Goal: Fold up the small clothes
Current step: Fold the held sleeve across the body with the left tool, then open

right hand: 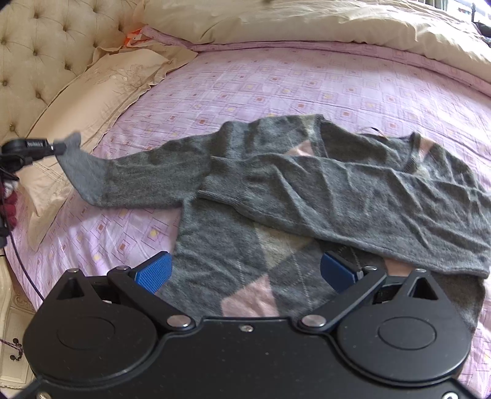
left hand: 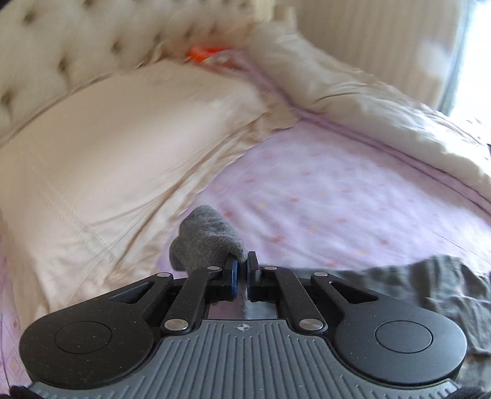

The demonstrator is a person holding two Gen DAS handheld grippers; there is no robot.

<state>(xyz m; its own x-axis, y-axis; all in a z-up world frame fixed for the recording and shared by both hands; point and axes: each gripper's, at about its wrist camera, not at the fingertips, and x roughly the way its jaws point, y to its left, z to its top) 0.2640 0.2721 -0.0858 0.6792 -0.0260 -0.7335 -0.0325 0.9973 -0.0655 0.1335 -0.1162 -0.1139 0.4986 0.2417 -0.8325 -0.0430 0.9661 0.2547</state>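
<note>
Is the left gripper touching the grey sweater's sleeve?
Touching. In the left wrist view the left gripper is shut on the sleeve cuff; the right wrist view shows the cuff lifted off the bed sheet.

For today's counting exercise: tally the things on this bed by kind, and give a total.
Grey sweater: 1
Cream pillow: 1
Cream duvet: 1
Hand-held gripper: 2, left and right
Total: 5

Sweater [right hand: 307, 190]: grey argyle, spread ahead of the right gripper [right hand: 245, 271], one sleeve folded across.
Right gripper: jaws apart, empty.
Left gripper [right hand: 59, 148]: far left, pinching the other cuff [right hand: 76, 162].
</note>
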